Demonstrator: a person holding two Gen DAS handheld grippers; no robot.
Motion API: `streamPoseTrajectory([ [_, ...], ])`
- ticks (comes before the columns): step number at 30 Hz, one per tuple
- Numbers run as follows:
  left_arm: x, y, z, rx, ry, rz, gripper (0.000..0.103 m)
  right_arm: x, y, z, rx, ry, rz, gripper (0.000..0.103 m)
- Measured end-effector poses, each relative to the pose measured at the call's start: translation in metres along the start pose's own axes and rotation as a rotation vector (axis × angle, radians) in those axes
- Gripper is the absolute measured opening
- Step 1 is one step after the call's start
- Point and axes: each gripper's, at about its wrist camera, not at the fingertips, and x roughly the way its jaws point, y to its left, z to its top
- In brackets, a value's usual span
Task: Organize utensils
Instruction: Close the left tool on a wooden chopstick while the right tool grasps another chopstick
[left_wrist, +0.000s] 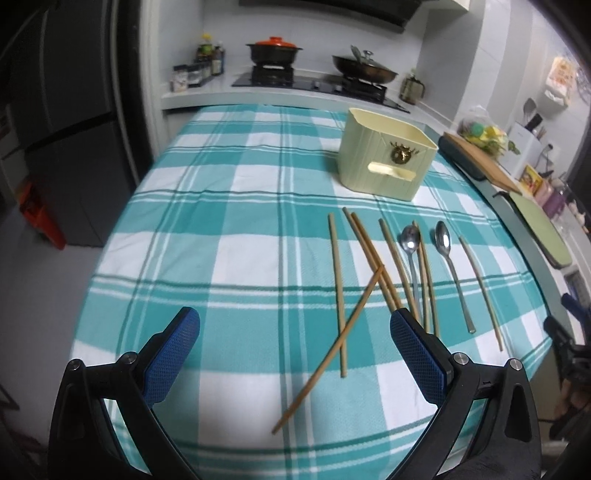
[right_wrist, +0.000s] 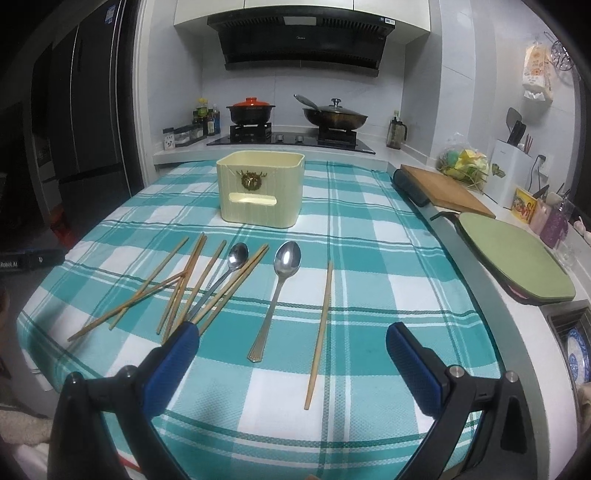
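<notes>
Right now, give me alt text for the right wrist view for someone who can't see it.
The open blue-padded right gripper hovers over a teal-and-white checked tablecloth strewn with wooden chopsticks and two long-handled metal spoons. One stray chopstick lies apart at right. A cream rectangular plastic holder stands upright behind them.

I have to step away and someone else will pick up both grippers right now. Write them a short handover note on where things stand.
Left gripper: open, empty, hovering over the crossed chopsticks.
Right gripper: open, empty, hovering over the near edge of the checked tablecloth.
Things: wooden chopsticks loosely scattered on the cloth, some crossing; one spoon lies among them, a second spoon lies apart, and a lone chopstick to its right. The cream utensil holder stands beyond them.
Done: nothing appears to be in the holder; its inside is only partly visible.
Left: move the chopsticks and both spoons into it.
</notes>
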Motion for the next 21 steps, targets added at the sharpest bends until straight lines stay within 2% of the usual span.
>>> streamPoseTrajectory([
  [6, 0.053, -0.015, 0.029, 0.111, 0.102, -0.021, 0.102, 0.039, -0.021, 0.003, 0.038, 0.089, -0.011, 0.101],
  [8, 0.069, -0.022, 0.035, 0.149, 0.12, -0.031, 0.102, 0.056, -0.031, 0.006, 0.051, 0.12, 0.004, 0.092],
  [10, 0.086, -0.026, 0.043, 0.172, 0.142, -0.035, 0.102, 0.076, -0.038, 0.009, 0.057, 0.167, 0.015, 0.076],
  [12, 0.105, -0.027, 0.051, 0.177, 0.174, -0.048, 0.102, 0.099, -0.042, 0.012, 0.06, 0.223, 0.038, 0.07],
  [17, 0.149, -0.028, 0.061, 0.181, 0.261, -0.028, 0.091, 0.154, -0.039, 0.014, 0.022, 0.351, 0.105, 0.062],
  [21, 0.172, -0.031, 0.063, 0.2, 0.306, -0.011, 0.091, 0.18, -0.035, 0.011, -0.026, 0.436, 0.12, 0.061],
])
